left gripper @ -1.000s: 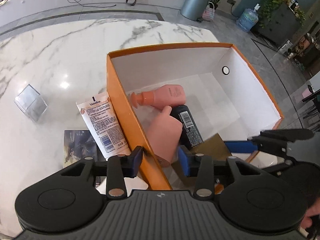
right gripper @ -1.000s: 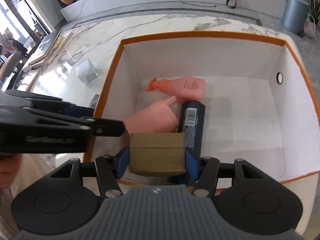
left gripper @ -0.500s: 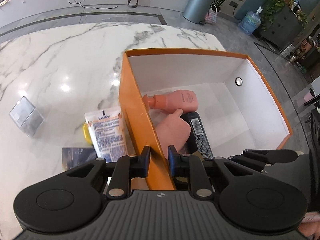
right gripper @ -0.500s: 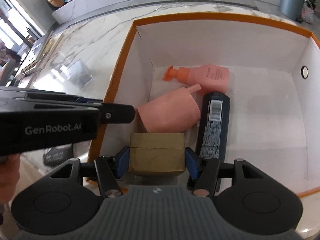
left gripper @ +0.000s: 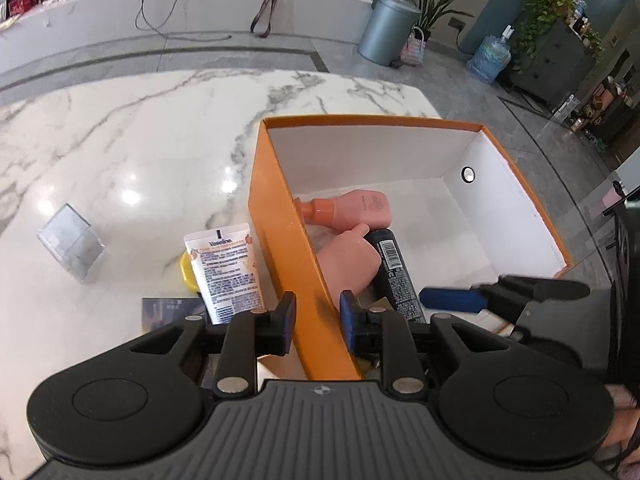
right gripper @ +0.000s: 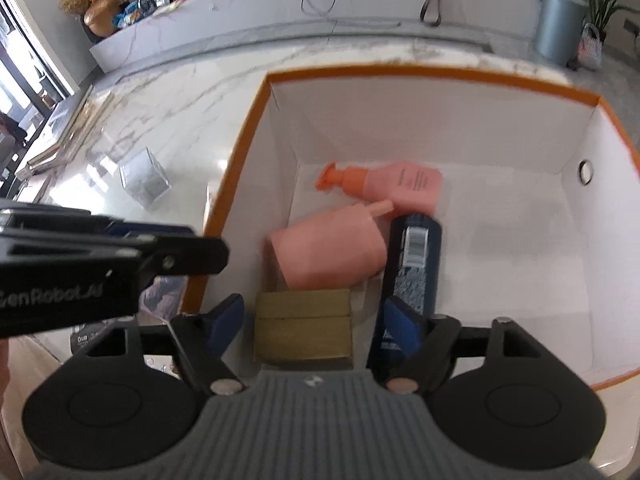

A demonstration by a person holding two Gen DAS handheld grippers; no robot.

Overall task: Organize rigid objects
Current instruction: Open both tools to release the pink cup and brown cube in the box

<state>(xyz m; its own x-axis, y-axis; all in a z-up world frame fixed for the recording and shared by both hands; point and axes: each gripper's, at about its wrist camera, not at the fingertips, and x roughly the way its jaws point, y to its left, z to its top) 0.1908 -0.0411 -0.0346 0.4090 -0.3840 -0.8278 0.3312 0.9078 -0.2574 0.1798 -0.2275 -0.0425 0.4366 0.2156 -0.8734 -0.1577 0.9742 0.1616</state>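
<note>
An orange box (left gripper: 280, 216) with a white inside stands on the marble table. In it lie a pink pump bottle (right gripper: 404, 184), a pink cup-shaped bottle (right gripper: 332, 252), a dark bottle with a barcode (right gripper: 416, 256) and a gold box (right gripper: 304, 328) at the near left corner. My right gripper (right gripper: 312, 312) hangs over the gold box; its jaws are opening, with a gap on each side of the box. My left gripper (left gripper: 317, 322) straddles the orange box's left wall. Its jaws are opening too, with the wall between them.
Outside the box on the left lie a Vaseline tube (left gripper: 226, 268), a yellow object (left gripper: 186, 276) under it, a dark card (left gripper: 168, 312) and a clear plastic case (left gripper: 72, 246). The table's far edge curves behind the box, with floor and a grey bin (left gripper: 384, 28) beyond.
My right jaws have parted from the gold box, which now rests on the box floor. My left jaws pinched the orange wall half a second ago and have since spread a little.
</note>
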